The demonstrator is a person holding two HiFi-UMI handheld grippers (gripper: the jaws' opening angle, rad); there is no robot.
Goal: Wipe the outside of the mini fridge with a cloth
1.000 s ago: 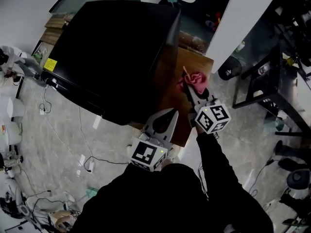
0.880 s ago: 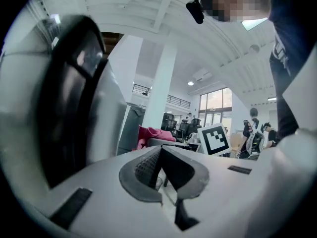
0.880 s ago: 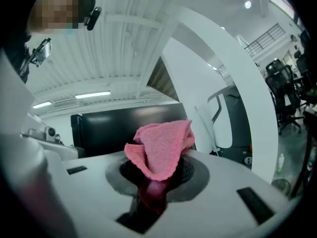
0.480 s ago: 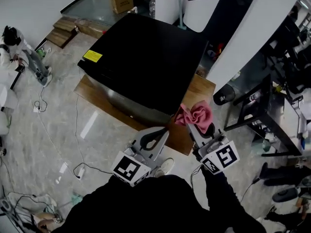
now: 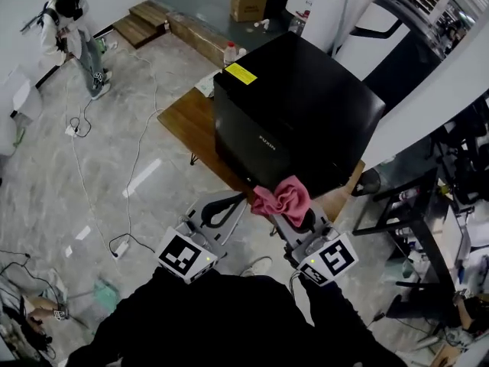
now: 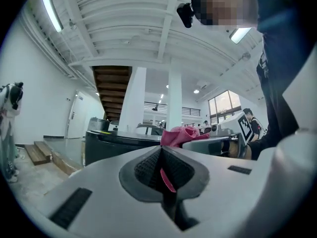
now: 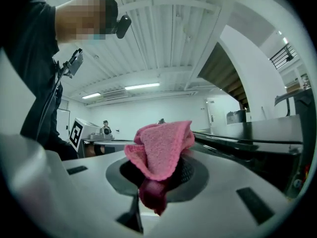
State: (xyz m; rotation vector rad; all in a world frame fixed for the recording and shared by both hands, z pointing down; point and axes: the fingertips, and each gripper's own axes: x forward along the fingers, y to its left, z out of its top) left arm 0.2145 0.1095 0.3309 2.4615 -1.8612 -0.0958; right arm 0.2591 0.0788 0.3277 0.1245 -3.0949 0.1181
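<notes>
The black mini fridge (image 5: 302, 117) with a yellow label stands on a low wooden table (image 5: 187, 121). A crumpled pink cloth (image 5: 281, 196) is pinched in my right gripper (image 5: 284, 214), just in front of the fridge's lower front edge. In the right gripper view the cloth (image 7: 161, 150) bulges up from the shut jaws of that gripper (image 7: 159, 178), with the fridge (image 7: 257, 133) off to the right. My left gripper (image 5: 243, 200) hangs beside it on the left, jaws together with nothing held. The left gripper view looks past the left gripper (image 6: 161, 152) to the cloth (image 6: 181, 134) and the fridge (image 6: 116, 145).
A person (image 5: 72, 21) stands far left by a white wall. Wooden steps (image 5: 153, 17) and a cardboard box (image 5: 248, 0) lie beyond the table. Cables (image 5: 126, 182) trail over the grey floor. A black metal frame (image 5: 412, 212) stands to the right.
The head view has swung round, so the fridge's front now shows. Both grippers have drawn back from the fridge's side, and the cloth stays in the right gripper.
</notes>
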